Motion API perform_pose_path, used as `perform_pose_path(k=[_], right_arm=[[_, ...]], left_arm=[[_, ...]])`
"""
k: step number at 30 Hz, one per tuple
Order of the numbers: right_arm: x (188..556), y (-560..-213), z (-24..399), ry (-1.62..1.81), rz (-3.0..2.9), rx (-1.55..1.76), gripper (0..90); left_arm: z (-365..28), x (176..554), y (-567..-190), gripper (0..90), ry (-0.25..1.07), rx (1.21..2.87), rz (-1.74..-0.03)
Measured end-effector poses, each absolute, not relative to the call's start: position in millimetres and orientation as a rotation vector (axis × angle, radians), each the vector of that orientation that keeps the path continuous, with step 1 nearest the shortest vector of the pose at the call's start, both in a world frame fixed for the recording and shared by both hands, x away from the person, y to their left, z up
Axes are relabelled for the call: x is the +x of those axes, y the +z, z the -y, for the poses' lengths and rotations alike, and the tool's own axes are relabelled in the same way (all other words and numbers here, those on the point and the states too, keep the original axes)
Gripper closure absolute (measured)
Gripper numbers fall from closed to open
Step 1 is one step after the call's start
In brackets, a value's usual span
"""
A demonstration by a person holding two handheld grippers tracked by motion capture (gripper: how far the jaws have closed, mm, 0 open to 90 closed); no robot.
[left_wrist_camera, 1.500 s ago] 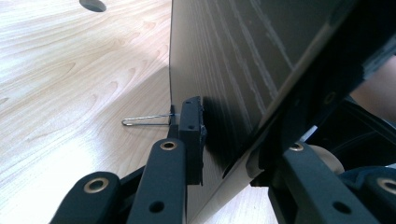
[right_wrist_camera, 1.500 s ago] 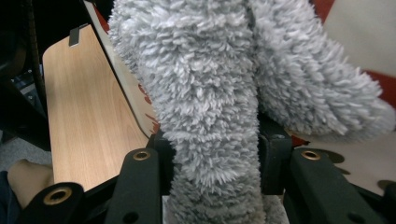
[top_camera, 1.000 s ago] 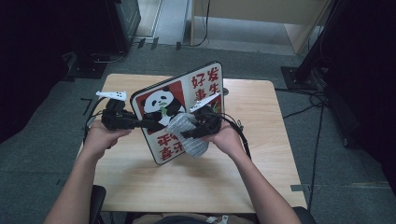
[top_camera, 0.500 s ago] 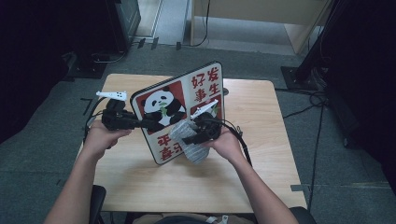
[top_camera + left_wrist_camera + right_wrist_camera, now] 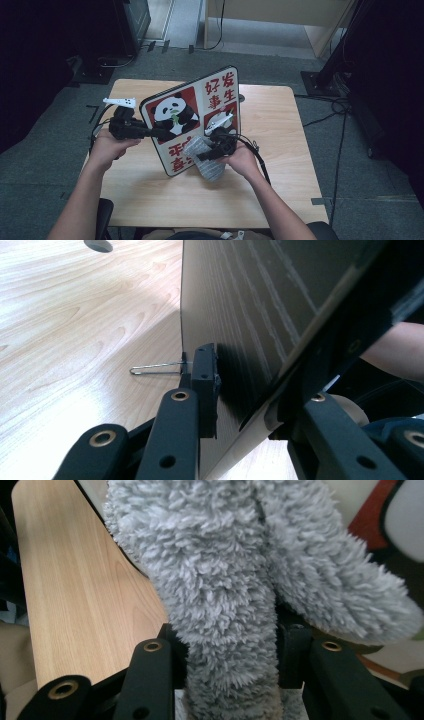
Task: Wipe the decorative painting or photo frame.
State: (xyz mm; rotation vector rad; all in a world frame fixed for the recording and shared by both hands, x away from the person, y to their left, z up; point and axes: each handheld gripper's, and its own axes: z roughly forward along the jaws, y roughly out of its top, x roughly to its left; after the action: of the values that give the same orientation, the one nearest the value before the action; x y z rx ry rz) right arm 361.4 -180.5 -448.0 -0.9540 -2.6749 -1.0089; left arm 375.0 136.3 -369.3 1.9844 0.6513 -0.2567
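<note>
Left gripper clamped on panda board's left edge, mid-frame, upright on table. Right gripper clamped on grey cloth against board's lower right; lower than before.

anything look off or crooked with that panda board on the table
The panda board is not lying flat: it stands tilted on its lower edge on the wooden table, clamped at its side by the left tongs. The right tongs press a grey fluffy cloth against its lower front. No damage or spill shows.
</note>
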Motion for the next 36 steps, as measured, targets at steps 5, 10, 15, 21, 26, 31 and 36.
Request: perform_pose_path(k=[5, 10, 15, 21, 26, 31, 36], right_arm=[[360.7, -454.6, 181.6, -0.994, 2.67, -0.96, 62.1], [359.6, -463.6, 182.7, -0.957, 2.666, -0.973, 63.5], [359.3, -461.9, 183.3, -0.946, 2.667, -0.973, 66.3], [357.9, -455.6, 186.3, -0.968, 2.629, -0.967, 67.2], [355.2, -441.2, 186.0, -1.016, 2.639, -0.942, 67.7], [354.0, -421.0, 184.4, -1.066, 2.653, -0.914, 67.7], [354.6, -393.3, 178.5, -1.129, 2.648, -0.886, 67.7]], left_arm=[[-136.2, 374.8, -369.4, 73.6, -0.254, 1.984, -0.651], [-136.2, 374.8, -369.4, 73.5, -0.252, 1.984, -0.649], [-136.5, 375.4, -369.9, 73.8, -0.25, 1.979, -0.656], [-136.5, 376.2, -370.2, 73.3, -0.263, 1.976, -0.662], [-134.6, 376.3, -371.1, 69.2, -0.264, 1.994, -0.67], [-135.3, 376.1, -370.2, 66.4, -0.265, 1.993, -0.663], [-138.0, 375.1, -368.2, 66.6, -0.266, 1.982, -0.659]])
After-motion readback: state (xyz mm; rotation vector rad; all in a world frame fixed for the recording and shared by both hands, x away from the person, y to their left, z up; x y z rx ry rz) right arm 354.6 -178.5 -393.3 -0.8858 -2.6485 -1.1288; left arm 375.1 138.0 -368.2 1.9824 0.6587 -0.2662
